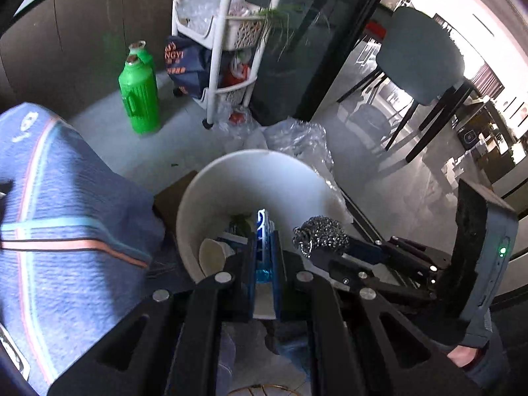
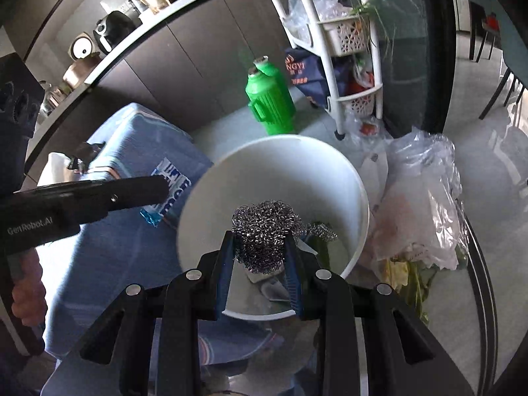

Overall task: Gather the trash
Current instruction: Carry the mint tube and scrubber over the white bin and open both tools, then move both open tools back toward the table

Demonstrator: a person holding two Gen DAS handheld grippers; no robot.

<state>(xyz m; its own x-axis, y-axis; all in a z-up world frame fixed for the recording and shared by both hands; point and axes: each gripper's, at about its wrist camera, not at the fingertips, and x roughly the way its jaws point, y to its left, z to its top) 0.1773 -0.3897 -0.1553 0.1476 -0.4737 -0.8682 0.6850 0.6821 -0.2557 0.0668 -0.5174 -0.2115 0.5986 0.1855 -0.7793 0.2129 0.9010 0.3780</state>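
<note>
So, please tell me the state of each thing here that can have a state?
left gripper: shut on blue-and-white packet
right gripper: shut on steel wool scrubber
white bin: open, some trash inside
green thermos: upright on floor
clear plastic bag: crumpled beside bin

White bin (image 2: 358, 178), green ribbed flask (image 2: 270, 105)

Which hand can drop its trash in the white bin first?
Probably right. Its right gripper holds the steel wool directly over the white bin opening. The left gripper holds the blue wrapper just outside the rim.
</note>
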